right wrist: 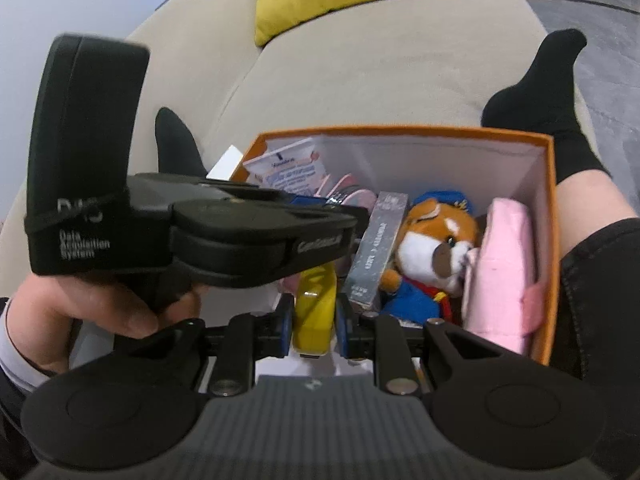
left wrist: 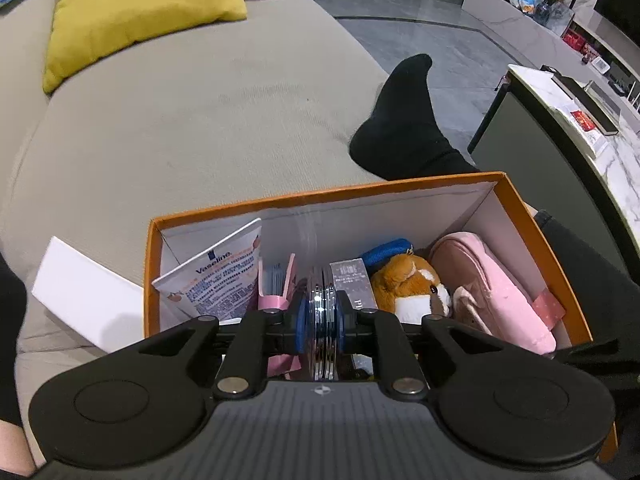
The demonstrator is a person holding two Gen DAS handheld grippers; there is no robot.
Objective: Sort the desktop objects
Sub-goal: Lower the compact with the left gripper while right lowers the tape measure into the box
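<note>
Orange box (left wrist: 520, 196) sits on the sofa (left wrist: 200, 120) just beyond both jaws. Left gripper (left wrist: 320, 308) is clamped on a stack of shiny discs (left wrist: 320, 300) over it; right gripper (right wrist: 314, 312) pinches a yellow object (right wrist: 314, 300), plush toy (right wrist: 432, 248) just ahead.

Orange cardboard box (left wrist: 400, 188) packed with small things

Between the left tongs (left wrist: 320, 312) stands a stack of shiny round discs (left wrist: 320, 304) on edge; a yellow plastic object (right wrist: 314, 312) sits between the right tongs (right wrist: 314, 320). Beyond them: white Vaseline tube (left wrist: 216, 280), grey slim carton (right wrist: 378, 248), orange plush dog (right wrist: 436, 248), pink pouch (right wrist: 500, 272).
</note>
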